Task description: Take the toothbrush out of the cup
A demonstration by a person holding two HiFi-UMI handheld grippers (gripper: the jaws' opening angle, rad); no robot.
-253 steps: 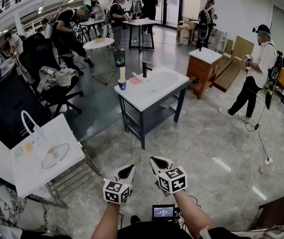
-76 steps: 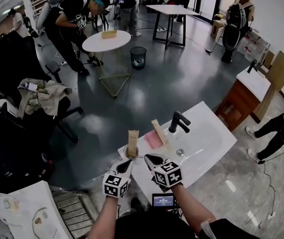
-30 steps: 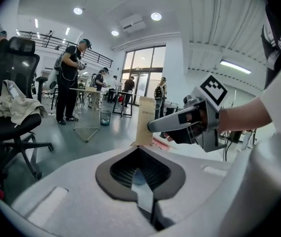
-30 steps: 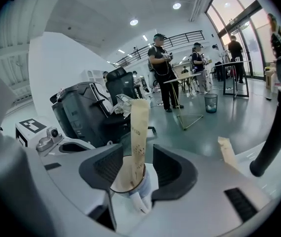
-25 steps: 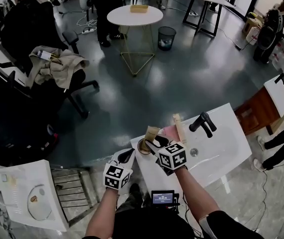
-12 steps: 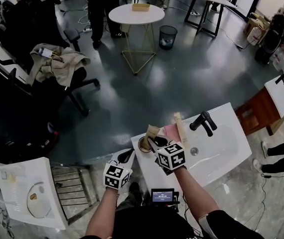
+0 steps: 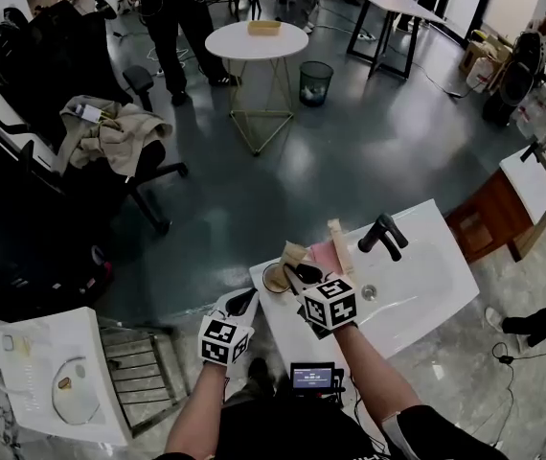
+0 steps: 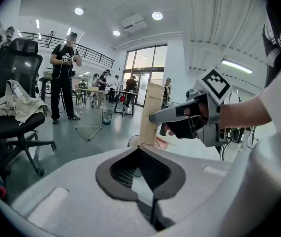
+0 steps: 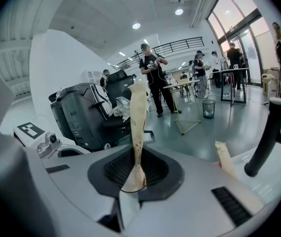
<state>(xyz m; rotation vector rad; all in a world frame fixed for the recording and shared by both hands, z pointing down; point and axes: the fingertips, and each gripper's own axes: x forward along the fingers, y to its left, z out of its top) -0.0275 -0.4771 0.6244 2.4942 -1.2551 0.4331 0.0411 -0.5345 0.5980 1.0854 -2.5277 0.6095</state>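
Observation:
A toothbrush in a tall beige paper sleeve (image 7: 293, 254) stands up out of a cup (image 7: 273, 278) at the near left corner of the white sink (image 7: 417, 290). My right gripper (image 7: 304, 273) reaches over the cup; its jaws are closing and the pads pinch the sleeve's lower part (image 9: 138, 117). In the left gripper view the sleeve (image 8: 150, 110) rises from the cup rim (image 8: 132, 141) with the right gripper's tip (image 8: 153, 116) on it. My left gripper (image 7: 239, 303) hangs shut and empty just short of the sink's left edge.
A black faucet (image 7: 383, 233) stands behind the basin. A second beige sleeve (image 7: 337, 241) and a pink pad (image 7: 323, 255) lie beside the cup. Office chairs, a round table (image 7: 259, 38) and people stand on the floor beyond.
The right gripper's jaws went from open around the sleeve to pinched on it, and the sleeve has risen slightly. The left gripper has stayed put.

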